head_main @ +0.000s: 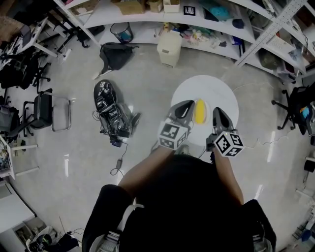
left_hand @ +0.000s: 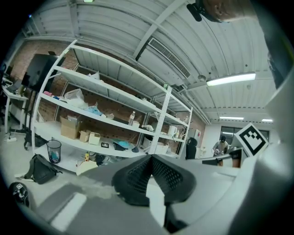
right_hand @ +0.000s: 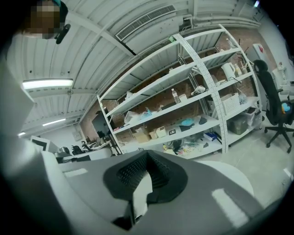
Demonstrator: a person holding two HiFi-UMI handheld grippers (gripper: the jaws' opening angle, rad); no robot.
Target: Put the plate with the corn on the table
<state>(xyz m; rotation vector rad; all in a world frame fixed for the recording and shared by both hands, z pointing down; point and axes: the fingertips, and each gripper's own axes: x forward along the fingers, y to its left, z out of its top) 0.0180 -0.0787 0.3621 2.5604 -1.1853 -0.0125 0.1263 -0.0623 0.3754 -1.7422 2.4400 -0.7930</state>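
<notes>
A yellow corn cob (head_main: 199,111) lies on a white plate (head_main: 199,127) that I hold over the near part of a round white table (head_main: 206,86). The plate blends with the white tabletop, so its outline is hard to tell. My left gripper (head_main: 186,109) is at the corn's left and my right gripper (head_main: 218,116) at its right. In the left gripper view the left gripper (left_hand: 150,158) is shut on a thin white plate edge (left_hand: 156,202). The right gripper (right_hand: 146,156) is likewise shut on the white plate edge (right_hand: 139,195).
Behind the table run white shelves (head_main: 147,10) full of boxes, with a white bin (head_main: 169,48) and a black bag (head_main: 116,53) on the floor before them. A black device with cables (head_main: 109,106) lies at the left, next to a chair (head_main: 47,111). An office chair (head_main: 295,106) stands at the right.
</notes>
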